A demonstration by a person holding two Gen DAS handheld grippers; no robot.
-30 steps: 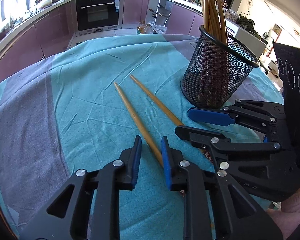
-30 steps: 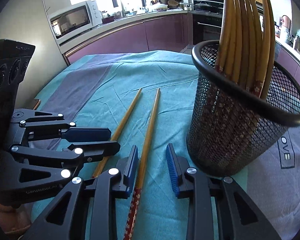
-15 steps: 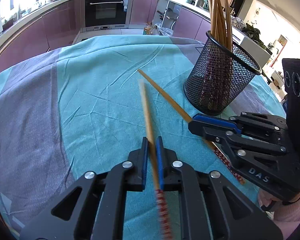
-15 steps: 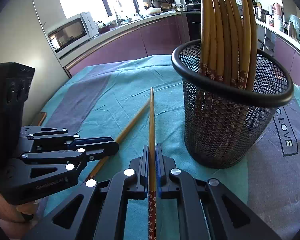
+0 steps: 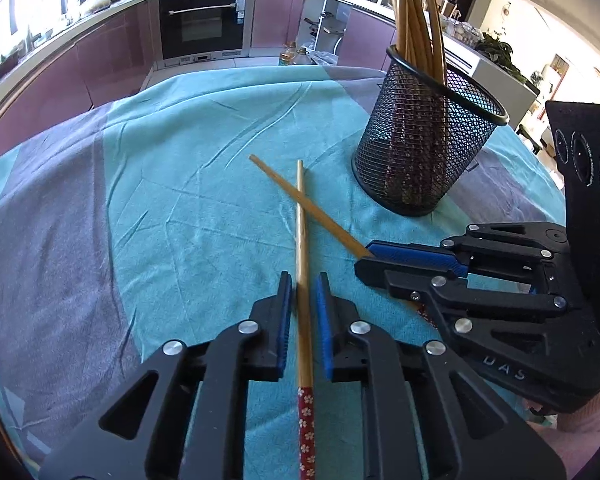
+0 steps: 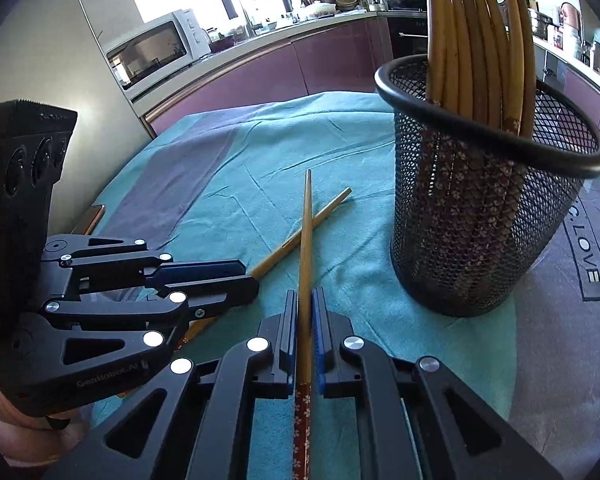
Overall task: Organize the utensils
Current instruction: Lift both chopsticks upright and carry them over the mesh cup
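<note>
Two wooden chopsticks with red flowered ends cross over the teal cloth. One chopstick (image 5: 301, 256) lies between the pads of my left gripper (image 5: 303, 304), with small gaps on both sides, so the jaws are slightly open. My right gripper (image 6: 305, 320) is shut on the other chopstick (image 6: 306, 240) and holds it pointing forward. The right gripper (image 5: 412, 260) also shows in the left wrist view, gripping its chopstick (image 5: 316, 212). The left gripper (image 6: 204, 276) shows in the right wrist view. A black mesh cup (image 6: 472, 220) with several chopsticks stands to the right, also in the left wrist view (image 5: 424, 148).
A teal and grey tablecloth (image 5: 160, 200) covers the round table. Kitchen counters, an oven (image 5: 202, 24) and a microwave (image 6: 156, 52) stand beyond the table edge.
My left jaws, tight on their chopstick half a second ago, have parted slightly. Both chopsticks have swung so that they now cross. The right gripper stays shut on its chopstick.
</note>
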